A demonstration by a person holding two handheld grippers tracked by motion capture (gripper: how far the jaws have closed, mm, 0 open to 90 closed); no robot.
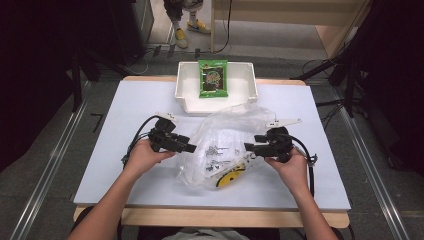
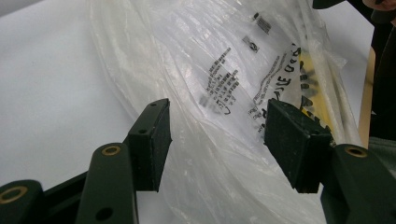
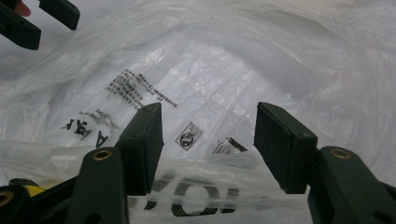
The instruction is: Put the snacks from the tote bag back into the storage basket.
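Note:
A crumpled clear plastic bag point(image 1: 225, 145) with black print and a yellow patch lies in the middle of the white table point(image 1: 125, 100). My left gripper point(image 1: 192, 148) sits at the bag's left edge, jaws open, with the film point(image 2: 219, 88) bulging between and beyond its pads. At the bag's right edge my right gripper point(image 1: 247, 146) also stands open, its pads point(image 3: 142, 140) set wide apart over the printed plastic point(image 3: 201, 84). The left gripper's jaw tips point(image 3: 28, 21) show at the top left of the right gripper view. A green snack packet point(image 1: 213, 77) lies in a white tray point(image 1: 187, 90).
The white tray stands at the table's far edge, just behind the bag. A person's feet point(image 1: 187, 27) are on the floor beyond it. Bare table lies to the left and right of my hands.

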